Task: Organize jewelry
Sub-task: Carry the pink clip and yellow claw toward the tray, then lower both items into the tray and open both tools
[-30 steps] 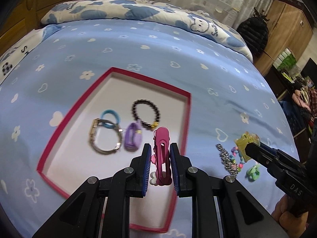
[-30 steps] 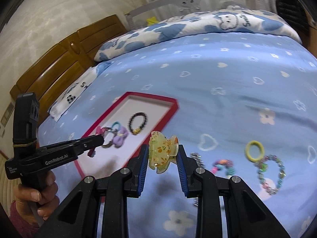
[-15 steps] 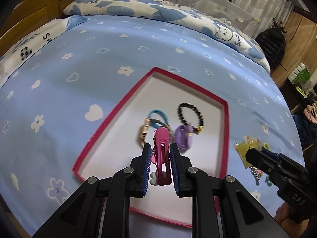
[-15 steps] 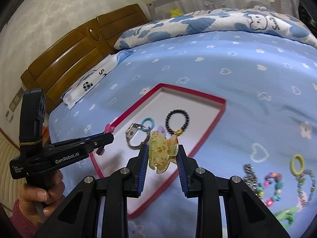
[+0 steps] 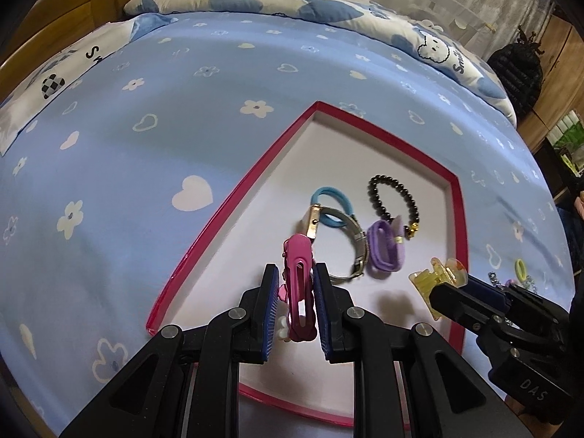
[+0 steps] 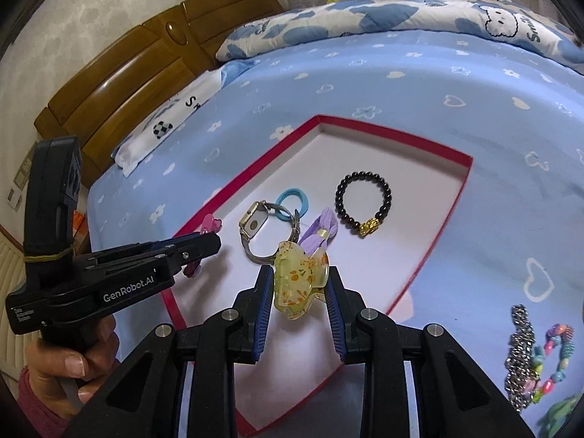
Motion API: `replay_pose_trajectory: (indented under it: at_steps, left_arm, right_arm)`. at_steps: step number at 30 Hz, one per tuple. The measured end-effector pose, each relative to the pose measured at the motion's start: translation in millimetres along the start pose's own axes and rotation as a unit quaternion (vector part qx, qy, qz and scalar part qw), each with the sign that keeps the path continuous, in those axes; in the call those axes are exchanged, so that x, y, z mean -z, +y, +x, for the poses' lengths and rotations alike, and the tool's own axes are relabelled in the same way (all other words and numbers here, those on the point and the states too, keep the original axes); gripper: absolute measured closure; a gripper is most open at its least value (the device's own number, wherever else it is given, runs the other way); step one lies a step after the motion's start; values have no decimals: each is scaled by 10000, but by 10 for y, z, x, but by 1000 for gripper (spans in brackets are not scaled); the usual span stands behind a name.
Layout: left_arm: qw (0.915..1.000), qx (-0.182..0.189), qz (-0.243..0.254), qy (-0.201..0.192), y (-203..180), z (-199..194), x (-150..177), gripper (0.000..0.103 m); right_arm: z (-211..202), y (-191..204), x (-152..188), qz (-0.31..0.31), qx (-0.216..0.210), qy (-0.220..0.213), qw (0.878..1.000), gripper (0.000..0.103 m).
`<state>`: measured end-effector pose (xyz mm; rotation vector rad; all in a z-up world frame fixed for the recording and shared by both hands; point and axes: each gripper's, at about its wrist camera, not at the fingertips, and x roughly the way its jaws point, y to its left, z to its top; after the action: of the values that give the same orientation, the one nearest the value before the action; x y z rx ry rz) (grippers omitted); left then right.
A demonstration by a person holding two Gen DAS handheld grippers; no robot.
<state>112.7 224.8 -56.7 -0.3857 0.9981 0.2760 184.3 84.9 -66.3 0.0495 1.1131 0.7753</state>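
Note:
A red-rimmed box (image 5: 233,197) (image 6: 434,233) with a white floor lies on the blue bedspread. Inside it lie a watch (image 5: 350,233) (image 6: 255,222), a blue hair tie (image 5: 332,204) (image 6: 290,200), a purple scrunchie (image 5: 385,252) (image 6: 321,231) and a black bead bracelet (image 5: 394,197) (image 6: 363,197). My left gripper (image 5: 295,292) (image 6: 210,246) is shut on a pink hair clip (image 5: 299,284) above the box's near left part. My right gripper (image 6: 299,288) (image 5: 434,292) is shut on a yellow claw clip (image 6: 301,279) (image 5: 438,277) over the box's near right part.
Loose on the bedspread right of the box lie a silver chain (image 6: 520,346), a colourful bead bracelet (image 6: 551,365) and a yellow hair tie (image 5: 520,269). A patterned pillow (image 5: 292,0) lies at the far edge, a wooden headboard (image 6: 120,80) to the left. A hand (image 6: 62,365) holds the left gripper.
Both grippers have moved left and lower with their clips, from beside the box's right edge to over its white floor. The box now looks closer and larger.

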Motion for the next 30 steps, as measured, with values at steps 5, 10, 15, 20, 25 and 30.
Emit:
replay_pose_trajectory:
  at_steps: [5, 10, 15, 20, 25, 30]
  left_arm:
    - [9999, -13, 71, 95, -5, 142, -27, 85]
    - [9997, -34, 142, 212, -21, 293, -39, 85]
    - [9996, -34, 147, 254, -22, 358, -37, 84]
    - [9995, -81, 181, 237, -34, 365, -29, 84]
    - [9995, -107, 191, 227, -59, 346, -11, 83]
    - [9997, -89, 159, 169, -53, 261, 1, 75]
  right_arm:
    - [141, 1, -7, -20, 79, 132, 9999, 75]
    - [258, -19, 5, -4, 156, 281, 9995, 75]
    - [287, -28, 17, -15, 192, 309, 9993, 74]
    - [300, -30, 12, -1, 191, 338, 9992, 72]
    - [284, -34, 13, 43, 154, 325, 9993, 71]
    - [214, -60, 10, 104, 125, 254, 9995, 68]
